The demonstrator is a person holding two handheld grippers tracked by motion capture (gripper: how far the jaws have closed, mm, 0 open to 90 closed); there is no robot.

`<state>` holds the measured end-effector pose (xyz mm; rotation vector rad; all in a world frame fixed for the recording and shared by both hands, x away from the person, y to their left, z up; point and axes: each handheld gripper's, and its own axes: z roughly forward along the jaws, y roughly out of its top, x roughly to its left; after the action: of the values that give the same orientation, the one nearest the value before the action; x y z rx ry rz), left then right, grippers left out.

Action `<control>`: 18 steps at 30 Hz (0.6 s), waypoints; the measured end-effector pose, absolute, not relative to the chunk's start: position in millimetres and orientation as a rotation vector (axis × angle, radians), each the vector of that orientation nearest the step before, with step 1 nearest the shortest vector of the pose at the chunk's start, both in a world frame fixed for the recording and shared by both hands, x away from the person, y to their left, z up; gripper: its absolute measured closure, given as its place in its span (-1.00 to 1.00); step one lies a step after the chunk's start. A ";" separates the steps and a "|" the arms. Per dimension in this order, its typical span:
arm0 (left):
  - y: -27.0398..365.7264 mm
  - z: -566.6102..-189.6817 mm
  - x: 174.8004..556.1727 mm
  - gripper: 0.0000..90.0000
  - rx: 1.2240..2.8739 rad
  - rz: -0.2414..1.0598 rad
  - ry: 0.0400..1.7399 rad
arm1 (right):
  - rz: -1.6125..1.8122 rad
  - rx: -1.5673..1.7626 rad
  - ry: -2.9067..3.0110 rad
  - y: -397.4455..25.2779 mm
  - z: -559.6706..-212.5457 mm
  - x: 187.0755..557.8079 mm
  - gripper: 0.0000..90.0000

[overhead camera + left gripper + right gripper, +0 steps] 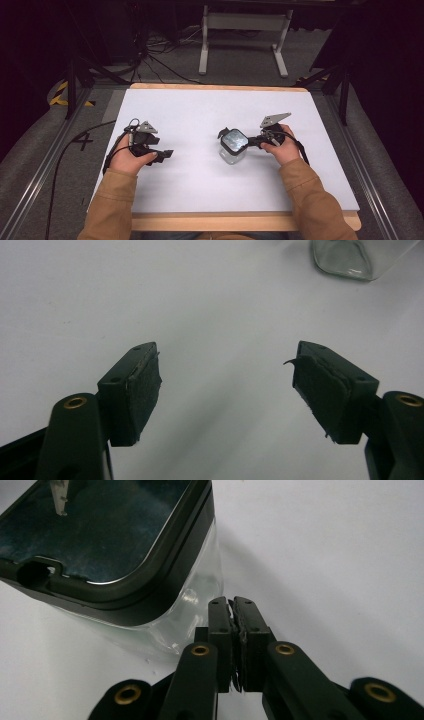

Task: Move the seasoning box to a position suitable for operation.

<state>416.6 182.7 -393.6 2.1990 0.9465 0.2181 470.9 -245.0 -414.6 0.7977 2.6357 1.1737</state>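
Note:
A clear square jar (233,145) with a black-rimmed lid stands right of the middle of the white table (200,107). My right gripper (253,141) lies just to its right, held in a hand. In the right gripper view that gripper (233,614) has its jaws pressed together with nothing between them, tips close beside the jar's clear wall (197,597), under the lid (100,535). My left gripper (165,154) rests at the table's left, apart from the jar. Its jaws (227,390) stand wide open over bare table, and the jar's base (350,257) shows farther off.
The table's wooden front edge (240,220) lies near the person's tan sleeves. A white metal stand (245,22) and loose cables (155,55) are on the floor beyond the far edge. Black tripod legs (75,80) stand at both back corners.

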 end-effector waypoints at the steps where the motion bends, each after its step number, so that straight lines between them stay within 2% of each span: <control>1: 181.4 -395.1 416.7 -0.39 2.193 0.218 0.941 | 1.180 0.794 2.642 -244.6 -415.0 470.9 0.95; 18: 166.5 -395.5 425.8 -0.39 2.226 0.201 0.884 | 1.111 0.756 2.718 -237.9 -418.4 457.6 1.00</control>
<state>425.8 166.5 -395.5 2.2257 0.8839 0.2012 457.6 -237.9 -418.4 0.7564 2.7177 1.1109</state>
